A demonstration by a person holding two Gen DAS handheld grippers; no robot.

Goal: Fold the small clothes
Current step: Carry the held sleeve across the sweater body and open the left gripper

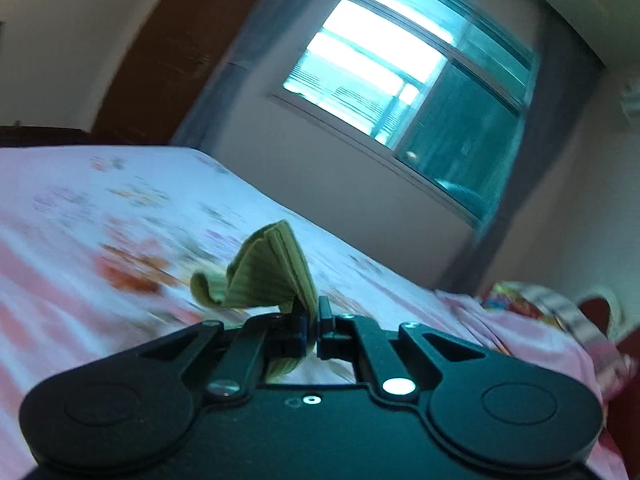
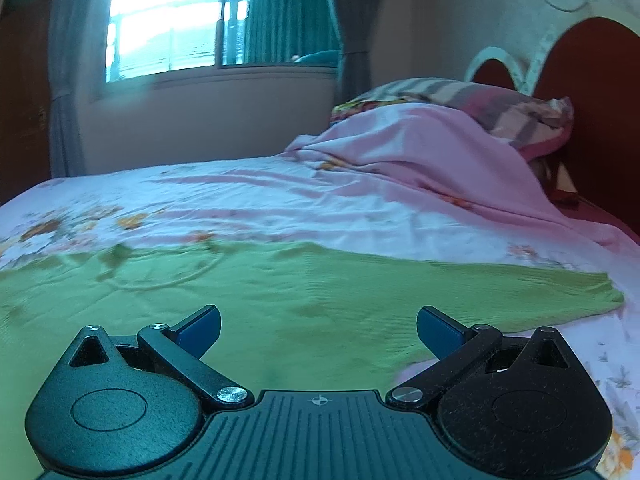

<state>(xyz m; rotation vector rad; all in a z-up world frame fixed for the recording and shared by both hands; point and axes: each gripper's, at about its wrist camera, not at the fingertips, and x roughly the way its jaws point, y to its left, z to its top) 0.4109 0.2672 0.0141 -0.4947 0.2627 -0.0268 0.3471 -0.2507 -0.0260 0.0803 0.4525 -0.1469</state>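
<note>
Two views, itemised. Left wrist: left gripper (image 1: pixel 313 322), jaws clamped on a bunched edge of the green garment (image 1: pixel 268 276), which stands up in a ribbed fan above the floral bedsheet (image 1: pixel 100 208); window (image 1: pixel 404 80) behind. Right wrist: right gripper (image 2: pixel 318 328), jaws spread wide, nothing between them, hovering over the green garment (image 2: pixel 280 288) lying flat on the floral bedsheet (image 2: pixel 240 204); pink blanket (image 2: pixel 420 144) and pillow (image 2: pixel 500 104) near the headboard (image 2: pixel 592 92).

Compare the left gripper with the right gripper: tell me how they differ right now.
The left gripper is shut, pinching a bunched fold of the green garment; the right gripper stands open and holds nothing. The left holds its cloth above the bed sheet; the right hovers over the spread garment. Both are black two-finger tools.
</note>
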